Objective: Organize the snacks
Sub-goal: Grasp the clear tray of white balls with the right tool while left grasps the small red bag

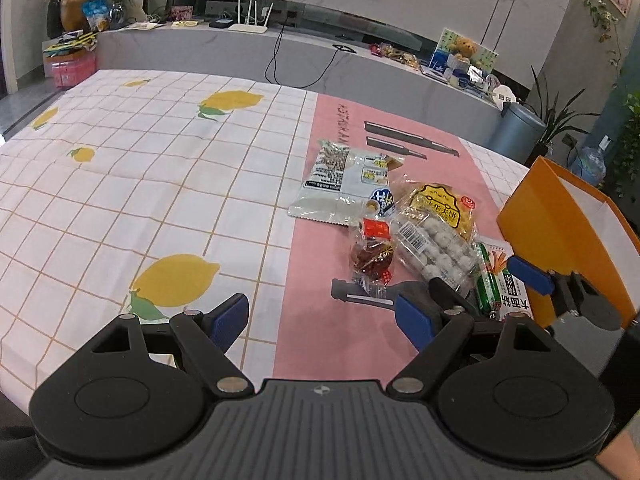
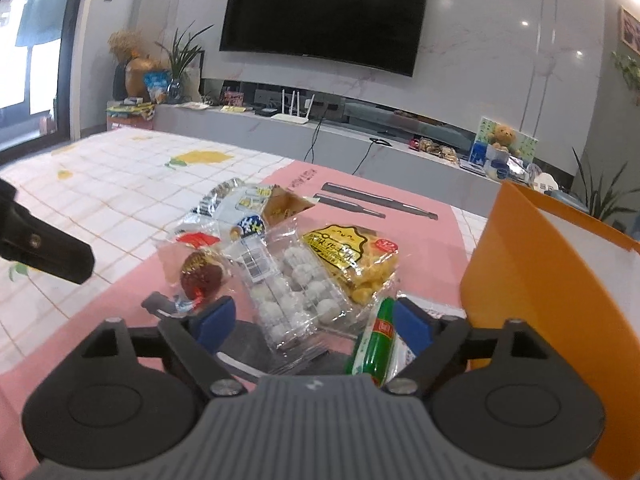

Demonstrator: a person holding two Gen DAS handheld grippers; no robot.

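Snacks (image 2: 304, 264) lie heaped on the pink mat, just left of the orange box (image 2: 532, 280). The right tool (image 2: 310, 324), spread and pinching nothing, is nearer and straddles the clear tray (image 2: 296, 300), long axis pointing away; a green sausage (image 2: 378, 340) crowds its right finger. The left tool (image 1: 324, 320), also spread and empty, hovers left of the heap.

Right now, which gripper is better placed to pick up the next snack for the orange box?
Right gripper: open, with the tray of white balls between its fingers, beside the orange box. Left gripper is over bare tablecloth.
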